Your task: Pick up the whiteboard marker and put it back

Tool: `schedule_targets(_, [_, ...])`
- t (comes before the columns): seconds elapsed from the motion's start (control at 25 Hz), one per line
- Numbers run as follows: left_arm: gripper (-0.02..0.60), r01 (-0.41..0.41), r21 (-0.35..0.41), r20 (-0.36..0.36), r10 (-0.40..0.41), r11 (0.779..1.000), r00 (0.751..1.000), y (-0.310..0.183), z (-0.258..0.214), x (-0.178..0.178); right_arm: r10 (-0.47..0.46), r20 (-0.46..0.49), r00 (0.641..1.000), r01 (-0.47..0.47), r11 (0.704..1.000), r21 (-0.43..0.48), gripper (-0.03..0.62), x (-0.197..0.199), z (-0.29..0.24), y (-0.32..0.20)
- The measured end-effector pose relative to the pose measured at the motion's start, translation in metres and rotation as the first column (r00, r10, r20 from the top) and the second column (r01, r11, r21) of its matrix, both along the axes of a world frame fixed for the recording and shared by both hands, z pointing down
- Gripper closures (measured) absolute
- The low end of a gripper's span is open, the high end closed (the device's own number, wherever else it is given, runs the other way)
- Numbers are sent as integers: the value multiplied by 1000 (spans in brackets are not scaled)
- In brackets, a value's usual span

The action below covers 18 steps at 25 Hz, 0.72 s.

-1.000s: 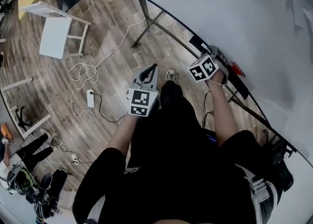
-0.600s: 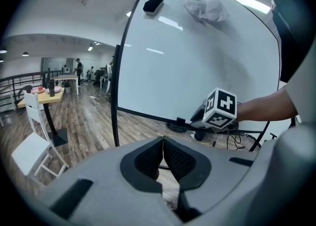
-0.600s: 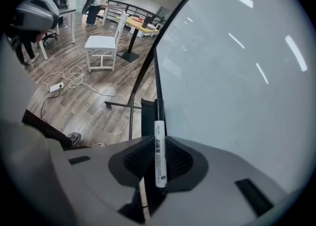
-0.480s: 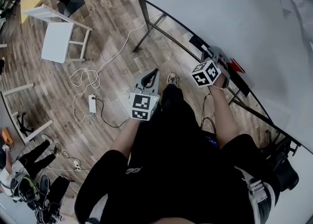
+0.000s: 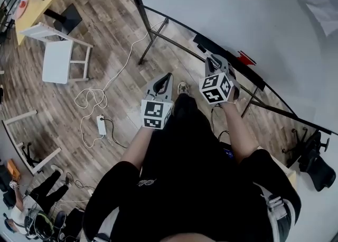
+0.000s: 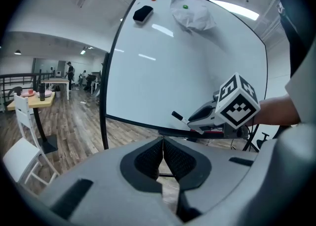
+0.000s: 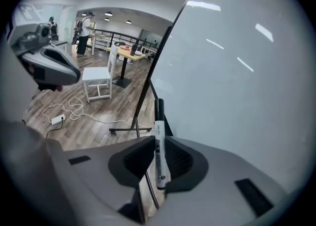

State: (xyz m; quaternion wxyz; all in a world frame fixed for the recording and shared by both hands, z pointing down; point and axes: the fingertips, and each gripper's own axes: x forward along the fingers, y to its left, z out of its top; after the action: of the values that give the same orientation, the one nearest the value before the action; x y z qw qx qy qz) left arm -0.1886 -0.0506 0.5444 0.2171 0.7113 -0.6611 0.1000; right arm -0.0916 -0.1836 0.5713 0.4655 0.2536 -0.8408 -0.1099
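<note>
Just off the whiteboard's (image 5: pixel 227 14) bottom edge, the right gripper (image 5: pixel 214 62) is clamped on the marker (image 7: pixel 159 136), cap poking forward, probably to slot it onto the tray (image 5: pixel 254 77), while the left gripper (image 6: pixel 163 143) hangs closed, holding nothing.

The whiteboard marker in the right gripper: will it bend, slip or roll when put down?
The whiteboard marker looks like a straight, rigid tube, so it probably will not bend. Its smooth round barrel, held by the right gripper near one end, might slip or pivot. Laid down, it may roll.
</note>
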Motion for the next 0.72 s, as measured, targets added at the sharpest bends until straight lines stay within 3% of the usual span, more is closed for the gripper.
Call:
schedule_targets(0.4, [574,-79,100,4,79,992,997,0,-38,21,96,236,967,-104,994,21,540,8,-70,47])
schedule_targets(0.72, [574,-189,201,29,187,961,982,10,-86,59,210,467,859,-252,967,29,540,44,-127,89])
